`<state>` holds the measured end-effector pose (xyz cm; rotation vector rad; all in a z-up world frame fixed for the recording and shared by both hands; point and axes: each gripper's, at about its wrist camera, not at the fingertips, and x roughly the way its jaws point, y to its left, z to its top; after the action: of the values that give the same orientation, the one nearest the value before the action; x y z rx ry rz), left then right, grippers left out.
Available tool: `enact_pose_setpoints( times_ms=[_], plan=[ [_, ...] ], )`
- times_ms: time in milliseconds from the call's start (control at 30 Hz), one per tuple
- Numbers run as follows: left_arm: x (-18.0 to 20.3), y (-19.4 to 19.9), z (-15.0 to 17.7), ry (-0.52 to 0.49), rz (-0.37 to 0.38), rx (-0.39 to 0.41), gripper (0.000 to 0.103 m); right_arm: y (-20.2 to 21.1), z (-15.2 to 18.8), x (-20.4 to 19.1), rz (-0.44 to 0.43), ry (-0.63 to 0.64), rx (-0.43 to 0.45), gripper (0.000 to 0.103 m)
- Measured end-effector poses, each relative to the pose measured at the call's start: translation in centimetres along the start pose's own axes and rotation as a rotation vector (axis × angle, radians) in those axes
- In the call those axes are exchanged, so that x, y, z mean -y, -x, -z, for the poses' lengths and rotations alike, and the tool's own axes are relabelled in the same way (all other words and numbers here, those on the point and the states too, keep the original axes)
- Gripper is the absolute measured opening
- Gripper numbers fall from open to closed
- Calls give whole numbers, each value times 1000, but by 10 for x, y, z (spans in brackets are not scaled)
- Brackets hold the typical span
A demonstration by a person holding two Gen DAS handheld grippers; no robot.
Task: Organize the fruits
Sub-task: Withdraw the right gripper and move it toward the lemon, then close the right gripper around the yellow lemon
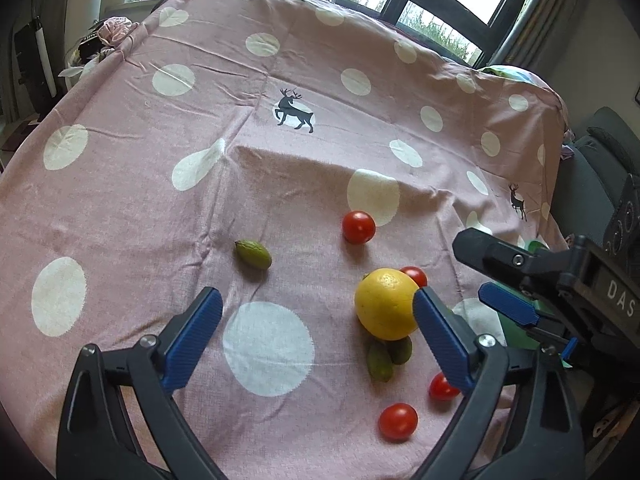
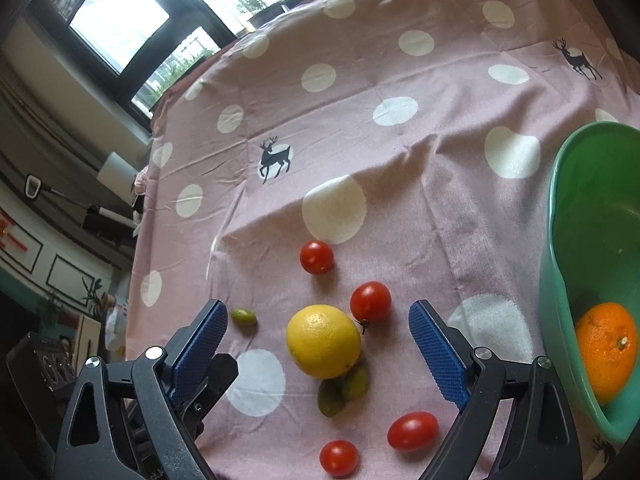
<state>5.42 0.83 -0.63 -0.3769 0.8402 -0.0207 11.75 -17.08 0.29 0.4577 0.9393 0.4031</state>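
Observation:
A yellow citrus fruit (image 1: 385,304) (image 2: 323,341) lies on the pink dotted cloth with several red cherry tomatoes (image 1: 359,227) (image 2: 370,301) and small green olives (image 1: 253,255) (image 2: 343,390) around it. A green bowl (image 2: 560,264) at the right holds an orange (image 2: 608,346). My left gripper (image 1: 318,320) is open and empty, its right finger beside the yellow fruit. My right gripper (image 2: 316,340) is open and empty, hovering above the yellow fruit; it also shows at the right of the left wrist view (image 1: 504,292).
The cloth-covered table (image 1: 240,120) stretches back to dark-framed windows (image 2: 120,20). Clutter sits past its far left corner (image 1: 112,36). A dark chair (image 1: 600,168) stands past the right edge.

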Motion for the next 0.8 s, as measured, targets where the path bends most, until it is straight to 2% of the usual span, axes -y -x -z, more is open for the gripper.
enact_pose_setpoints(
  times_ms=[67, 200, 233, 300, 400, 433, 533, 633, 800],
  plan=[
    [0, -2, 1, 5, 4, -13, 95, -2, 0, 2, -14, -10, -10, 93],
    [4, -8, 2, 14, 49, -45, 91, -5, -1, 4, -42, -27, -21, 85],
    [6, -10, 3, 13, 63, -54, 90, -6, -1, 4, -47, -30, -26, 79],
    [11, -13, 5, 4, 85, -68, 84, -11, 0, 5, -56, -39, -46, 74],
    [18, -20, 8, -20, 99, -97, 71, -21, 0, 5, -68, -43, -85, 63],
    [20, -23, 9, -23, 110, -110, 66, -24, 0, 4, -72, -42, -98, 63],
    [22, -29, 10, -1, 168, -142, 62, -33, 0, 3, -74, -37, -122, 63],
    [24, -29, 8, 10, 211, -134, 62, -39, 1, 3, -67, -42, -139, 63],
    [24, -34, 8, 19, 239, -144, 62, -46, 0, 2, -55, -37, -161, 63]
  ],
)
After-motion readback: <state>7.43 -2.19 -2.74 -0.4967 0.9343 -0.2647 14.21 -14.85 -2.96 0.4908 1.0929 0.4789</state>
